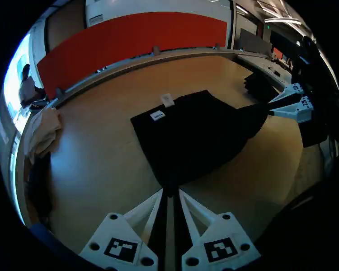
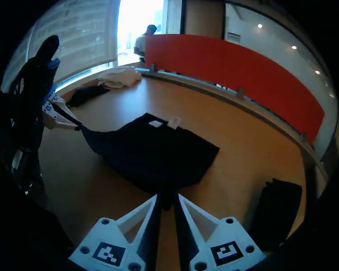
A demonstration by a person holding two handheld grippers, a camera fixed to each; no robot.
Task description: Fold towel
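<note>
Wooden table point(image 1: 101, 149); red partition point(image 1: 138, 36) along far edge; beige cloth heap point(image 1: 43, 128) far left; dark folded stack point(image 2: 278, 203) right.

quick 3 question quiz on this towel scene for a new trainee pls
1. True or false: the left gripper and the right gripper both hang open above the table.
2. What lies at the far edge of the dark towel? A) two small white tags B) a cup C) scissors
3. Fill in: the long panel behind the table is ___.

Key:
1. False. Each gripper is shut on a corner of the dark towel.
2. A
3. red
</note>
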